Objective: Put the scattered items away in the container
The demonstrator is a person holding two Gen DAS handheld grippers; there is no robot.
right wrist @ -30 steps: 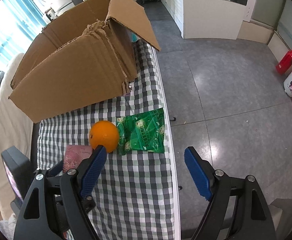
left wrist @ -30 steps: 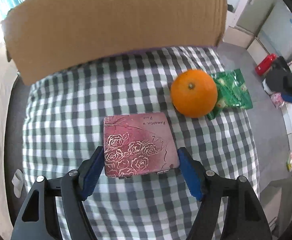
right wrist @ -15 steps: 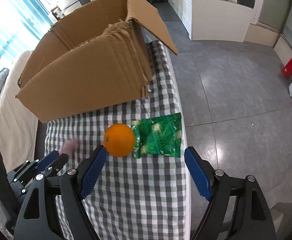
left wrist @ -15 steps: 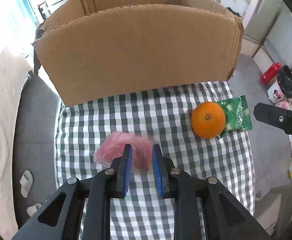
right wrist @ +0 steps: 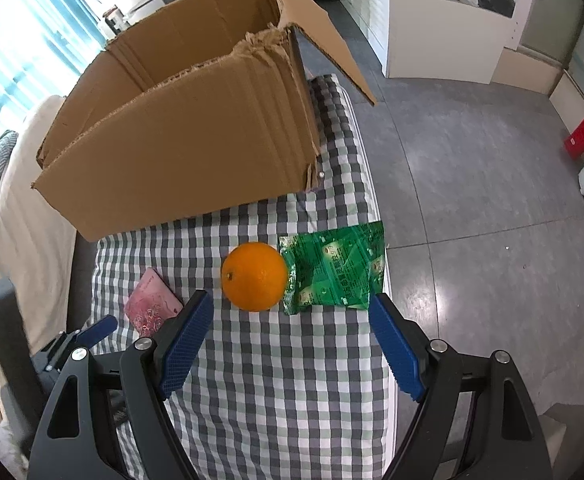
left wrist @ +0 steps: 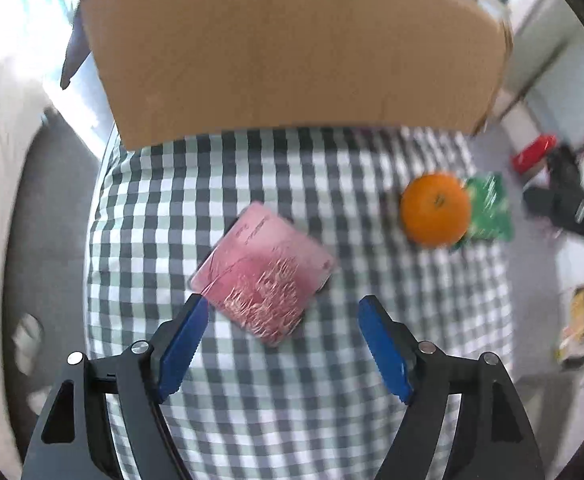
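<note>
- Left gripper spread wide, holding nothing; pink case lies flat on the checked cloth just ahead of the blue pads, near pad almost at the case's corner
- Case sits rotated, corners at about 12, 3, 6 and 9 o'clock in the left view; judgement: the wide spread suits a span across its flat sides, but the skew means the pads would meet corners unless the wrist turns
- Case look: thin, flat, rounded corners, pink-red face with pale scratched floral lines and a small line of script near the 11 o'clock edge; left view is motion-blurred, script unreadable
- Right gripper also wide and empty, hovering above the cloth; orange at 12 o'clock just past the left pad, green packet at 1 o'clock
- Orange touches the packet's left edge and seems to overlap it; packet lies flat with its right edge at the cloth's edge, floor beyond; judgement: a nudge toward 3 o'clock could send it off
- Cardboard box stands at 11 to 12 o'clock in the right view, flaps up, open top; inside not visible
- All three items lie outside the box, well short of its near wall; judgement: nothing from this group tidied yet, case grasp looks like the step in hand
</note>
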